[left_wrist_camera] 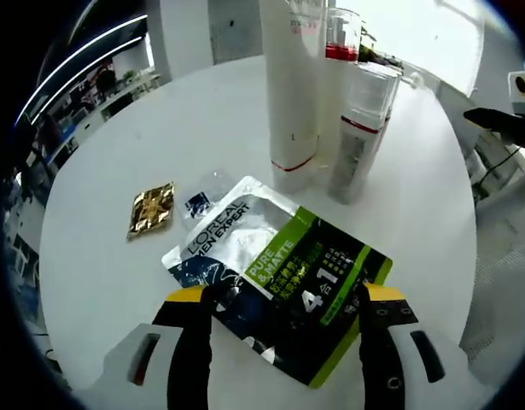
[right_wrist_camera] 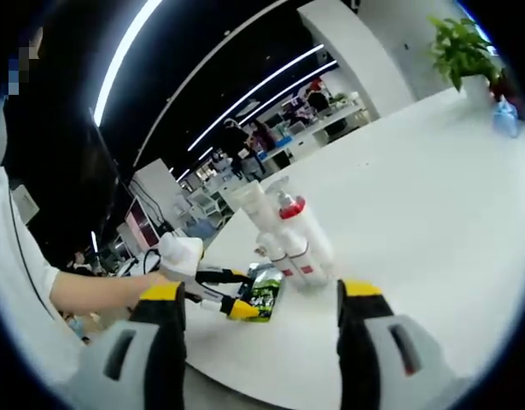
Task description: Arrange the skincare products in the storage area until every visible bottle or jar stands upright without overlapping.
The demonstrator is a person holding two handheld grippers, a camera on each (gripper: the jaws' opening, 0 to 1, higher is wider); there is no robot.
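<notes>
We see the green sachet (left_wrist_camera: 279,282) lying flat between our spread-apart left gripper (left_wrist_camera: 286,299); beyond it three bottles (left_wrist_camera: 326,94) stand; our right gripper (right_wrist_camera: 260,299) hangs released

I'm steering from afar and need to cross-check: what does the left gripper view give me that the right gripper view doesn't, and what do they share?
Left gripper view alone: a small gold packet and a clear sachet lying flat on the white table, and the print on the L'Oreal pouch between the open left gripper.

Right gripper view alone: a potted plant at the far table edge, and the open right gripper.

Both: the upright white bottles, pouch, table.
</notes>
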